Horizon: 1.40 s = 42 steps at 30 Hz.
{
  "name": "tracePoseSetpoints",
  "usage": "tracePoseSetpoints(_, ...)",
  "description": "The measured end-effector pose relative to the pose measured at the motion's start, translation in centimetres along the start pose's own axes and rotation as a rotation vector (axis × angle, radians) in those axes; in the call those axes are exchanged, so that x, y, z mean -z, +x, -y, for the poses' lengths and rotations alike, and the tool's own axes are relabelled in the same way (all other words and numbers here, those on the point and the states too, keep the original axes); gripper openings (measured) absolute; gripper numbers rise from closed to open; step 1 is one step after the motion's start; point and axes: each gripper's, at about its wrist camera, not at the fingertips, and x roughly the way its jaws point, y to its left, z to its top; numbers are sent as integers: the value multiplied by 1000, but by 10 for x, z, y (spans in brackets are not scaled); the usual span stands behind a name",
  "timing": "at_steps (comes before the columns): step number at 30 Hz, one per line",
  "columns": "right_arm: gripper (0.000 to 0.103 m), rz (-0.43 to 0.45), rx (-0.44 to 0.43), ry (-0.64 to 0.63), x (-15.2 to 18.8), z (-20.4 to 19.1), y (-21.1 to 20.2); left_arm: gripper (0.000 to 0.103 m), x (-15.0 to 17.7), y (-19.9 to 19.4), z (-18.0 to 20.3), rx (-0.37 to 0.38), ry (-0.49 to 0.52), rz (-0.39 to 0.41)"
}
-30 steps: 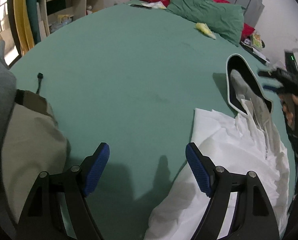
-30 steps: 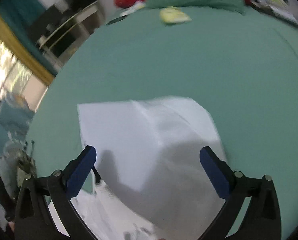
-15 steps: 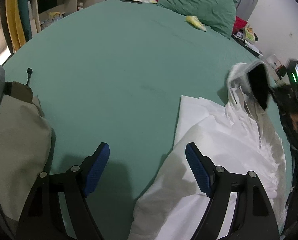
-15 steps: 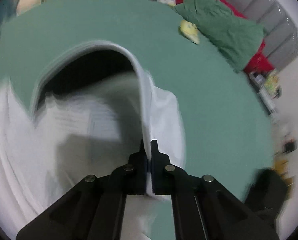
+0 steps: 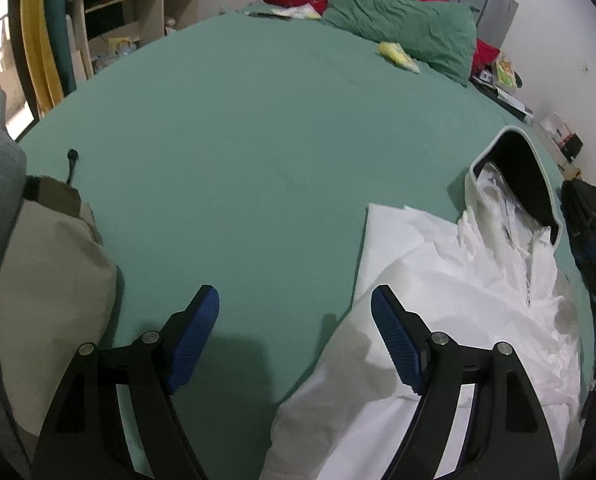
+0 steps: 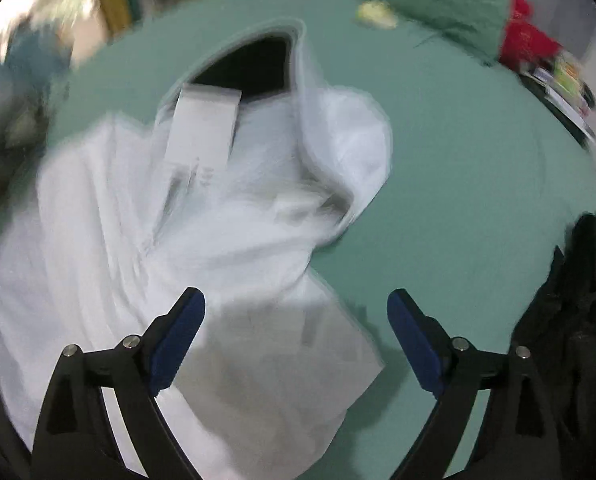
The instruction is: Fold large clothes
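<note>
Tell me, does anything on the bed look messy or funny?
Yes. The white hooded jacket lies crumpled on the green bed sheet, not flat. Its hood stands open, showing a dark lining, and the fabric is bunched near the zipper.

A white hooded jacket (image 5: 449,292) lies crumpled across the right side of a green bed sheet (image 5: 234,152), its dark-lined hood (image 5: 517,172) standing open at the far end, a zip running down the rumpled front.

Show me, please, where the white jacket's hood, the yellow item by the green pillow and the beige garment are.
hood (image 5: 525,172), left wrist view, dark inner lining.
yellow item (image 5: 397,53), left wrist view, its middle.
beige garment (image 5: 50,280), left wrist view, broad upper surface.
</note>
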Motion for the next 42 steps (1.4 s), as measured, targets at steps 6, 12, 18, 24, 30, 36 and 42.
tracePoseSetpoints(6, 93, 195, -33, 271, -93, 51, -15, 81, -7, 3, -7, -11, -8, -1)
tracePoseSetpoints(12, 93, 105, -80, 262, -190, 58, 59, 81, -10, 14, -16, -22, -2, -35)
tracePoseSetpoints(18, 93, -219, -244, -22, -182, 10, 129, 81, -9, 17, -17, 12, -12, -66)
tracePoseSetpoints(24, 93, -369, -370, -130, -132, -20, 139, 81, -6, 16, -11, 26, -4, -75)
tracePoseSetpoints(30, 93, -358, -386, -142, -121, -3, 117, 81, -4, 19, -9, 30, -6, -81)
tracePoseSetpoints(36, 79, -494, -409, -139, -101, -2, 135, 81, -5, 20, -9, 34, -8, -91)
tracePoseSetpoints(42, 6, -410, -282, -338, -95, -37, 105, 81, -4, 16, -10, 49, -4, -89)
